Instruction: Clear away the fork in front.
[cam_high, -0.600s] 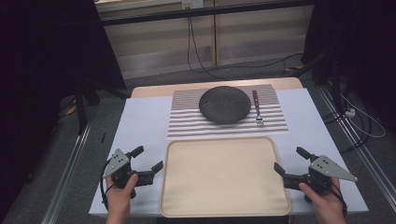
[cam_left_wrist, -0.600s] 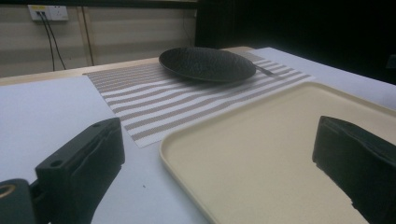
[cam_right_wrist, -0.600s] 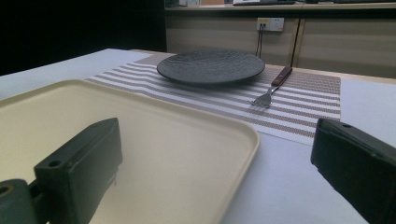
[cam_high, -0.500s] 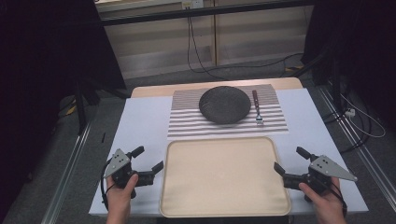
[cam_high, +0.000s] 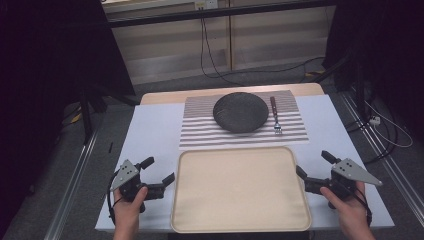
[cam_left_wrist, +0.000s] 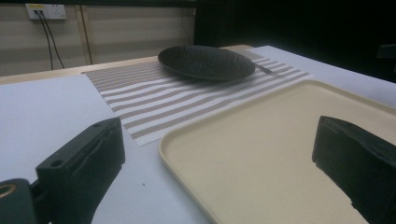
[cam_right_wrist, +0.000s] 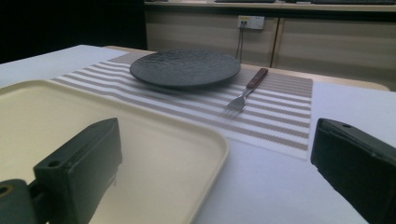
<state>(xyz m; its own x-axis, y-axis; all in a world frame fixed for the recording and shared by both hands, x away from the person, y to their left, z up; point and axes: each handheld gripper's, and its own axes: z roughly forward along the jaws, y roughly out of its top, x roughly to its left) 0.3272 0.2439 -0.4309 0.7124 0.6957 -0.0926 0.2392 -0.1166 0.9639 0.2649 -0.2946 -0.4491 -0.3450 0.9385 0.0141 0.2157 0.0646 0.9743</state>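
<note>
White table (cam_high: 150, 135) holds a cream tray (cam_high: 240, 222) near us: stiff, light, smooth. Left gripper (cam_high: 156, 175) and right gripper (cam_high: 312, 167) are both wide apart, empty; grab its side rims.

Tray (cam_high: 240, 190) lies at the near edge of the table (cam_high: 150, 135), centred. Left gripper (cam_high: 156, 176) sits just left of it, right gripper (cam_high: 314, 170) just right. Behind the tray lies a mat (cam_high: 200, 131). On the mat: plate (cam_high: 241, 112), with fork (cam_high: 275, 116) just right of it.
</note>
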